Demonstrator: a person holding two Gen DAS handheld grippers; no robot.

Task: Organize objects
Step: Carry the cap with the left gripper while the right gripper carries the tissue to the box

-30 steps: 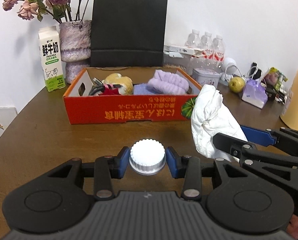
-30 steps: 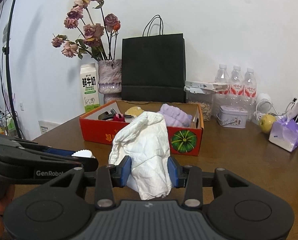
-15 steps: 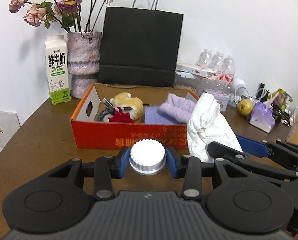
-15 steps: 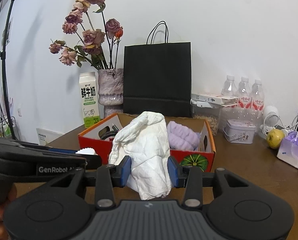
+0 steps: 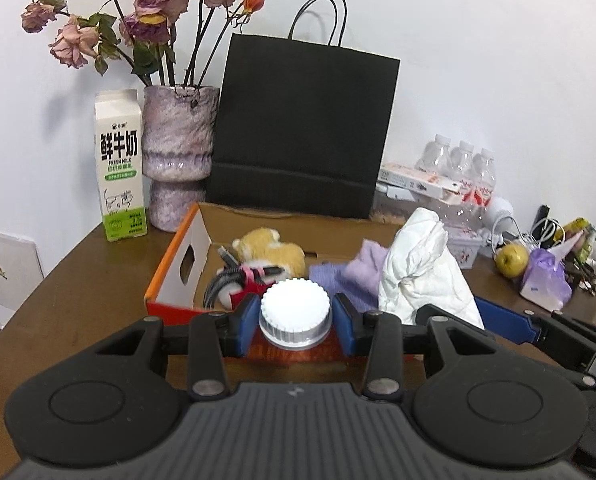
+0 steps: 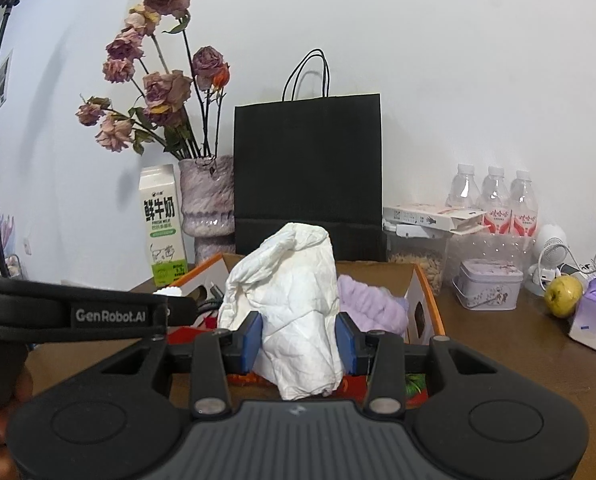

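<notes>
The left claw [image 5: 296,322] is squeezed tight on a white ridged cap [image 5: 295,312]. The cap is round, and its flat top faces up and a bit toward the camera, so you see it as a circle. It hangs in the air over the near edge of the orange box [image 5: 170,276]. The right claw [image 6: 298,338] is squeezed tight on a crumpled white cloth [image 6: 294,300]. The cloth stands up tall, with its long way going up and down. Its top bunch pokes up above the blue pads and its bottom end droops below them. It is also up in the air, in front of the box. In the box lie a yellow soft toy [image 5: 272,250], a rolled-up cable [image 5: 234,280] and a fuzzy purple cloth [image 5: 358,274]. The box sits on the brown surface [image 5: 78,292]. Behind it stand a black paper bag [image 5: 302,132], a vase of dry roses [image 5: 178,156] and a milk carton [image 5: 120,168].
</notes>
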